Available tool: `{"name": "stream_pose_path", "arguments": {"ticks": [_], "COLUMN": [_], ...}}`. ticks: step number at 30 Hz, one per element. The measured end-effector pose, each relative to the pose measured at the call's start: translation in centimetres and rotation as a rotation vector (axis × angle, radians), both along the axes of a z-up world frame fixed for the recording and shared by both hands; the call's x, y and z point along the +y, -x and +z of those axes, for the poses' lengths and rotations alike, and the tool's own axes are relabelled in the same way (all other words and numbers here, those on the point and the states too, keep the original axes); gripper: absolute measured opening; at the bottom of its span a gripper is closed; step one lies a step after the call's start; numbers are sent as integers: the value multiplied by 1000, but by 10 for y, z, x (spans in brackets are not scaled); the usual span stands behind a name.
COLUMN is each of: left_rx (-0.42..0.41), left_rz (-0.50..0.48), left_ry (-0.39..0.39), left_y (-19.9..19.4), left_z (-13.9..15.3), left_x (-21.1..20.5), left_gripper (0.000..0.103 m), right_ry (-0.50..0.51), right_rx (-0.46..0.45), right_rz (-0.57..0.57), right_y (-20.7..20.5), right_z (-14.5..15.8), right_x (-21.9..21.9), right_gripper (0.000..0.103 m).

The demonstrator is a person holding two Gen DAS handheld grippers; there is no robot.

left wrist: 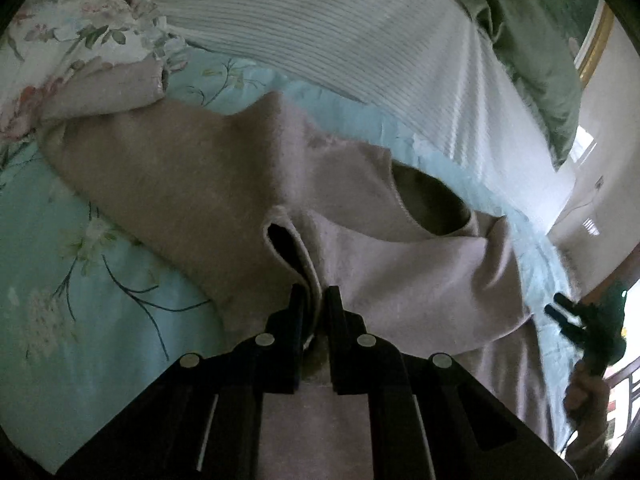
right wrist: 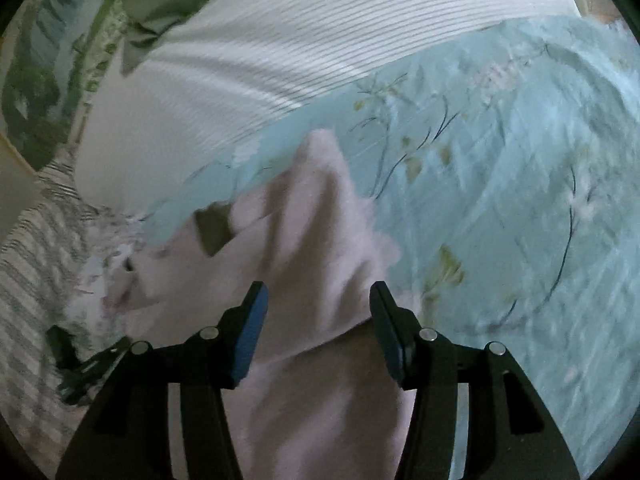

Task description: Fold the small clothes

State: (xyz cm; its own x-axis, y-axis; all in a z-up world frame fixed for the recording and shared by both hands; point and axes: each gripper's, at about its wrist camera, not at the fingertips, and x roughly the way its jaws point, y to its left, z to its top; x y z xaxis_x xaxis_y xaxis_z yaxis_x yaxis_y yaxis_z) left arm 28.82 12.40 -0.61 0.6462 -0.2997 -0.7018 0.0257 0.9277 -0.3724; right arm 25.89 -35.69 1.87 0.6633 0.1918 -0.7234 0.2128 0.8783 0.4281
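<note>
A small dusty-pink fleecy garment point(left wrist: 208, 184) lies spread on a light blue floral bedsheet point(left wrist: 60, 272). My left gripper point(left wrist: 316, 300) is shut on a pinched fold of the pink garment near a dark slit-like opening point(left wrist: 280, 240). The garment's neck opening point(left wrist: 432, 204) shows to the right. In the right wrist view the same pink garment point(right wrist: 320, 216) lies bunched under and ahead of my right gripper point(right wrist: 318, 300), whose jaws stand open with nothing between the blue pads point(right wrist: 250, 332). The right gripper also shows at the left view's right edge point(left wrist: 568, 320).
A white ribbed pillow point(left wrist: 340, 28) lies behind the garment, with a green cushion point(left wrist: 532, 60) beyond it. A floral quilt point(left wrist: 52, 48) is bunched at the far left. A striped cloth point(right wrist: 36, 248) lies at the left of the right wrist view.
</note>
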Motion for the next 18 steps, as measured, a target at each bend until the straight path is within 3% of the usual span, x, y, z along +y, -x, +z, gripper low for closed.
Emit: {"name": "stream_pose_path", "arguments": {"ticks": [5, 9, 11, 12, 13, 18], "left_rx": [7, 9, 8, 4, -6, -97], "left_rz": [-4, -1, -1, -3, -9, -61], "left_ry": [-13, -14, -16, -15, -12, -19], "left_y": [-7, -7, -7, -7, -8, -10], "left_z": [-9, -11, -10, -9, -7, 12], "left_x": [-8, -9, -10, -10, -12, -31], "left_gripper": [8, 8, 8, 8, 8, 8], "right_ry": [59, 91, 59, 4, -28, -42], "right_rx": [68, 104, 111, 106, 101, -23], "right_rz": [22, 61, 76, 104, 112, -36], "right_y": [-49, -94, -111, -118, -121, -96], "right_z": [-18, -30, -37, -42, -44, -19], "right_x": [-12, -18, -21, -25, -27, -62], "right_gripper": [55, 64, 64, 43, 9, 7]}}
